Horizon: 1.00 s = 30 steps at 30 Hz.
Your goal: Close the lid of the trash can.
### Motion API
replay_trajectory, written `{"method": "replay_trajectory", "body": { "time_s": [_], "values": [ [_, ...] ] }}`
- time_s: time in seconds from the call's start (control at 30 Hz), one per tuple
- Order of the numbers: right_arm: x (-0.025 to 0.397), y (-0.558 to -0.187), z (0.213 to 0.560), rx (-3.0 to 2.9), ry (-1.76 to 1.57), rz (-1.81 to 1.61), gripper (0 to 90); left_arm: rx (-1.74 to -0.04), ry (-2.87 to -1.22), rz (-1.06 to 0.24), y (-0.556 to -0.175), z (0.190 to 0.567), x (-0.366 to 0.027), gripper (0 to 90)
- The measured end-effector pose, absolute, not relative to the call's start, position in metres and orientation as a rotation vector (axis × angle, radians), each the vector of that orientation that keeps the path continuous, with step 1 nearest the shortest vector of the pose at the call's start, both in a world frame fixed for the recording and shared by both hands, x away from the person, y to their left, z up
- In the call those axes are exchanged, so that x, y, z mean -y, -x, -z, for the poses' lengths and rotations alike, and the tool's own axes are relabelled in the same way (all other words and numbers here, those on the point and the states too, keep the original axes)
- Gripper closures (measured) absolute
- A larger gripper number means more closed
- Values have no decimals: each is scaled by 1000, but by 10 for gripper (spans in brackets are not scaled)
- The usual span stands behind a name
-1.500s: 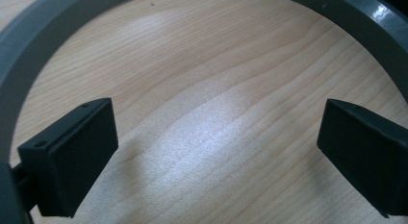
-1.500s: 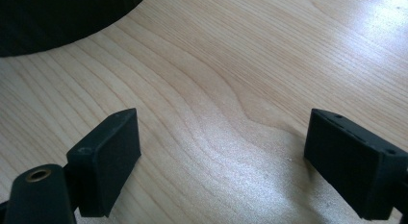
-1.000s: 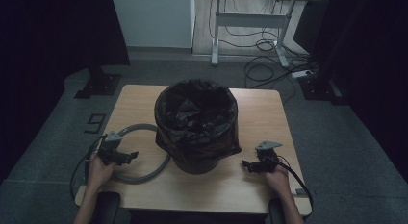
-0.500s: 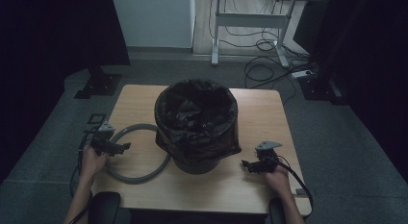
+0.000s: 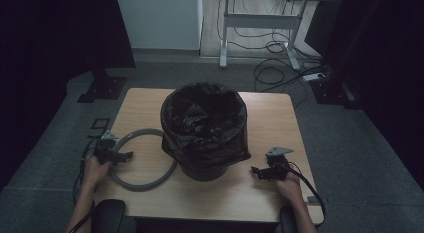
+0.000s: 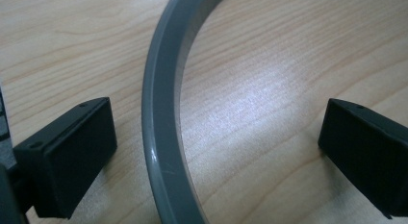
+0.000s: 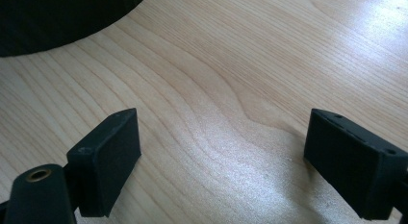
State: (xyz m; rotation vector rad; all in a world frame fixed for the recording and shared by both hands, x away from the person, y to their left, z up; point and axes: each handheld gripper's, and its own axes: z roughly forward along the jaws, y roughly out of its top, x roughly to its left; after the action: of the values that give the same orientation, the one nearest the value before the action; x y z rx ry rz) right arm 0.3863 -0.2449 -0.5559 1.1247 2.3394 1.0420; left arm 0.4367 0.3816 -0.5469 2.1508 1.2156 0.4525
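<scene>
Left gripper (image 6: 216, 152) gapes wide over the grey ring (image 6: 161, 137); centre it, then squeeze squarely. Right gripper (image 7: 221, 161) waits wide, empty.

Your worktop (image 6: 269, 89) is pale wood with a fine grain and soft sheen. The grey ring (image 6: 161, 137) looks like smooth, slightly glossy plastic. The bin liner (image 5: 205, 118) is crinkled, shiny black plastic film.

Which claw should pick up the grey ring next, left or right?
Left. The left claw is open, with the grey ring running between its jaws on the table. The right claw sits open over bare wood, across the bin from the ring.
</scene>
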Motion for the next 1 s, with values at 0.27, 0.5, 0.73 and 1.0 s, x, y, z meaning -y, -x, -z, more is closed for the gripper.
{"method": "replay_trajectory", "body": {
  "time_s": [0.27, 0.5, 0.73, 1.0],
  "values": [
    [245, -386, 556, -2339, -1125, -1042, 118, -1241, -2136, -462, -436, 547, -381, 0],
    [245, -386, 556, -2339, -1125, -1042, 118, -1251, -2085, -494, -435, 545, -385, 183],
    [245, -386, 556, -2339, -1125, -1042, 118, -1283, -2037, -529, -437, 544, -389, 399],
    [245, -386, 556, -2339, -1125, -1042, 118, -1313, -2008, -546, -439, 543, -395, 595]
  ]
}}
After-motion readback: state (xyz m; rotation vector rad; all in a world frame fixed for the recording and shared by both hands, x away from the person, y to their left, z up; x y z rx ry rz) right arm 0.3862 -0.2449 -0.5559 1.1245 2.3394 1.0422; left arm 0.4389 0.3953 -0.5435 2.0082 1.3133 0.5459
